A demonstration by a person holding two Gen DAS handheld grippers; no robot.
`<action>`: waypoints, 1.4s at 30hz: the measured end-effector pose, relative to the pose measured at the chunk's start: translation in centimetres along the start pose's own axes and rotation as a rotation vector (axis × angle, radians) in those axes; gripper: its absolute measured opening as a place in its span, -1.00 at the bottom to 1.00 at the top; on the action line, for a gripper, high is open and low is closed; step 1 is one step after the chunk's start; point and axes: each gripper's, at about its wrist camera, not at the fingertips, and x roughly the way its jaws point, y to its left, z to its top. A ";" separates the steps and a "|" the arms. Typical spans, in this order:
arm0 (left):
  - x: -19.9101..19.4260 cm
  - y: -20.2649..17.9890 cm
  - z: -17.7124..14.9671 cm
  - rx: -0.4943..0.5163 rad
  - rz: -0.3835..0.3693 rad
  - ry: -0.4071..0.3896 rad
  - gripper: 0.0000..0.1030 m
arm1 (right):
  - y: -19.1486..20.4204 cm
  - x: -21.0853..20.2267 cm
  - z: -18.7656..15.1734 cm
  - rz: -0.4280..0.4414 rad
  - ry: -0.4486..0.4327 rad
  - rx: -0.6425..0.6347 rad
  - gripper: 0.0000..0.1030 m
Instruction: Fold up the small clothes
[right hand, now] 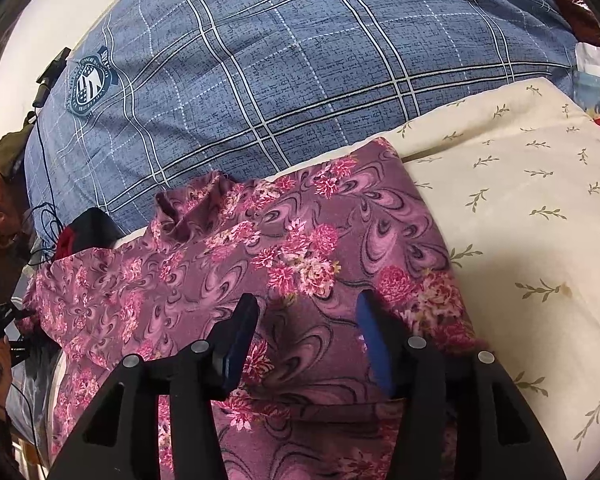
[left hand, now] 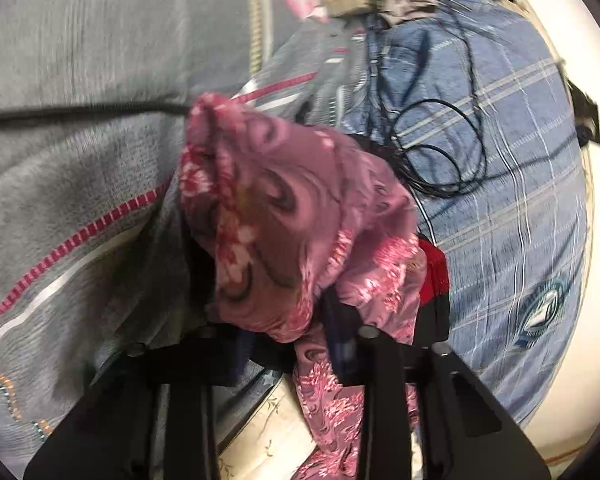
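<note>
A purple-pink floral garment (right hand: pixel 284 264) lies spread across a cream sheet printed with small green sprigs (right hand: pixel 540 208), its far edge close to a blue plaid pillow (right hand: pixel 300 60) bearing a round crest badge (right hand: pixel 90 84). In the right wrist view, the right gripper (right hand: pixel 306 344) hangs directly over the near part of the garment with its two blue-padded fingers (right hand: pixel 240 336) spread wide apart; patterned cloth shows flat in the gap between them, and nothing is pinched, though whether the tips touch the fabric cannot be told. In the left wrist view, a bunched fold of the same floral garment (left hand: pixel 284 220) rises up and drapes over the front of the left gripper (left hand: pixel 292 352), covering most of its fingers, with a tail of cloth hanging down between and below them. The cloth gathers into the narrow space between the two fingers, which stand close together and appear to be pinching it; this view is blurred. Behind the lifted cloth lies a grey blanket with pink and white stripes (left hand: pixel 80 200), and to the right the blue plaid pillow (left hand: pixel 500 160) with a tangle of thin black cable (left hand: pixel 440 152) on it. A small red and black item (left hand: pixel 434 276) peeks out just beside the lifted fold.
</note>
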 end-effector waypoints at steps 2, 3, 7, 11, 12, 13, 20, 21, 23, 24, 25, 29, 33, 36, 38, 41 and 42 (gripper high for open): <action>-0.8 -1.3 -0.5 0.031 -0.002 -0.015 -0.66 | 0.0 0.0 0.0 0.001 0.000 -0.002 0.07; -1.4 -1.9 -0.9 0.049 -0.005 -0.023 -0.70 | 0.0 0.0 0.0 0.002 0.000 -0.001 0.08; -4.0 -5.7 -3.5 0.179 -0.021 -0.063 -0.84 | 0.0 0.0 0.0 0.006 -0.001 0.000 0.08; -7.1 -10.1 -7.0 0.322 -0.047 -0.118 -0.84 | -0.1 -0.1 0.0 0.010 -0.003 0.003 0.08; -7.6 -11.1 -7.8 0.354 -0.059 -0.120 -0.84 | -0.1 -0.1 0.0 0.011 -0.003 0.004 0.08; -8.0 -12.1 -8.5 0.383 -0.068 -0.120 -0.84 | -0.1 -0.1 0.0 0.011 -0.003 0.005 0.08; -6.0 -19.3 -16.7 0.584 -0.122 0.004 -0.84 | -0.3 -0.2 0.0 0.024 -0.008 0.013 0.08; -5.4 -20.0 -17.9 0.606 -0.128 0.028 -0.84 | -0.3 -0.2 -0.1 0.026 -0.009 0.014 0.08; -3.2 -21.9 -21.1 0.651 -0.135 0.087 -0.84 | -0.4 -0.2 -0.1 0.031 -0.011 0.017 0.08; -2.2 -22.6 -22.4 0.668 -0.137 0.114 -0.84 | -0.4 -0.2 -0.1 0.033 -0.011 0.019 0.08; -1.2 -23.2 -23.7 0.683 -0.133 0.139 -0.84 | -0.5 -0.3 -0.1 0.036 -0.012 0.020 0.08; 4.3 -25.3 -29.9 0.757 -0.086 0.250 -0.84 | -0.7 -0.4 -0.2 0.053 -0.016 0.029 0.08; 8.8 -25.8 -34.3 0.794 -0.039 0.360 -0.84 | -0.7 -0.4 -0.3 0.064 -0.019 0.034 0.08; 10.3 -25.8 -36.7 0.815 -0.038 0.429 -0.84 | -0.9 -0.5 -0.3 0.076 -0.022 0.039 0.08; 9.8 -25.5 -37.3 0.835 -0.064 0.458 -0.66 | -0.9 -0.6 -0.4 0.080 -0.022 0.041 0.08; 6.8 -24.0 -35.9 0.848 -0.106 0.430 -0.03 | -1.0 -0.8 -0.4 0.088 -0.020 0.047 0.08; 5.8 -23.2 -34.8 0.834 -0.117 0.402 0.08 | -1.0 -0.8 -0.3 0.090 -0.017 0.050 0.08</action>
